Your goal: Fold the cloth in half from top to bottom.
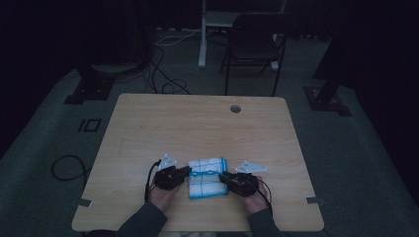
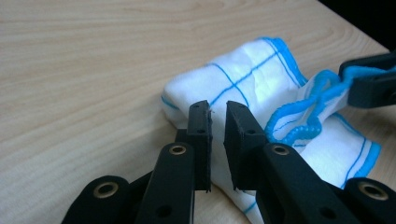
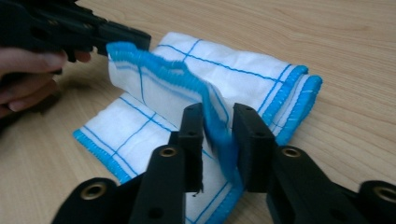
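Cloth [image 1: 208, 177]: my left gripper [image 2: 217, 122] and right gripper [image 3: 218, 128] both pinch its blue hem; I'd lift evenly, keep hem taut.

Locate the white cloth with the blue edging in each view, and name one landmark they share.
High view: cloth lies near the front edge, between both grippers.
Left gripper view: right of centre, past the fingers.
Right gripper view: centre, its raised hem between the fingers.
Shared landmark: the wooden table.
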Tool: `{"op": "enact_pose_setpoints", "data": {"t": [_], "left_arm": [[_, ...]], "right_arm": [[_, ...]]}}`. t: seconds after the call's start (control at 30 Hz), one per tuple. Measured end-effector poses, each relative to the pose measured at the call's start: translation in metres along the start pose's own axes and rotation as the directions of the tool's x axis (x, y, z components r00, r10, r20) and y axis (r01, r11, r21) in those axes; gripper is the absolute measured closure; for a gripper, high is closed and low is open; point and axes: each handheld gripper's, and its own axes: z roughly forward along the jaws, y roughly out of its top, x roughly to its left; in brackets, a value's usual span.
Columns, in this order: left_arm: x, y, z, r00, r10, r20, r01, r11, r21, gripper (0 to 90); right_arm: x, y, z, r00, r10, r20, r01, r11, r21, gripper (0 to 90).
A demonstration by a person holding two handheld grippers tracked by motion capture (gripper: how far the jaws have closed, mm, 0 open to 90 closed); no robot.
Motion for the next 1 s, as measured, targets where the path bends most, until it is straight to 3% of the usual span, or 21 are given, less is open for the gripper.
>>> {"op": "enact_pose_setpoints", "data": {"t": [0.2,0.47,0.6,0.87,1.0], "left_arm": [[-0.006,-0.007,-0.002,0.9998,0.022,-0.004,-0.022,0.9996,0.019,79.1],[-0.010,-0.015,-0.007,0.9994,0.034,-0.009,-0.034,0.9991,0.024,76.2],[-0.015,-0.020,-0.010,0.9980,0.062,-0.012,-0.061,0.9975,0.037,75.0],[-0.020,-0.023,-0.010,0.9960,0.086,-0.024,-0.084,0.9952,0.051,73.5],[-0.020,-0.023,-0.010,0.9959,0.086,-0.028,-0.084,0.9946,0.061,73.5]], "right_arm": [[0.000,0.001,-0.008,0.9999,-0.002,-0.012,0.002,1.000,-0.021,68.9],[-0.009,0.002,-0.018,0.9996,0.025,0.009,-0.024,0.998,-0.054,67.1],[-0.013,0.003,-0.020,0.9990,0.040,0.022,-0.038,0.997,-0.063,65.9],[-0.006,-0.001,-0.010,0.9996,0.024,0.013,-0.024,1.000,-0.007,61.7],[-0.003,-0.004,-0.004,0.9996,0.017,-0.023,-0.016,0.999,0.043,60.2]]}}
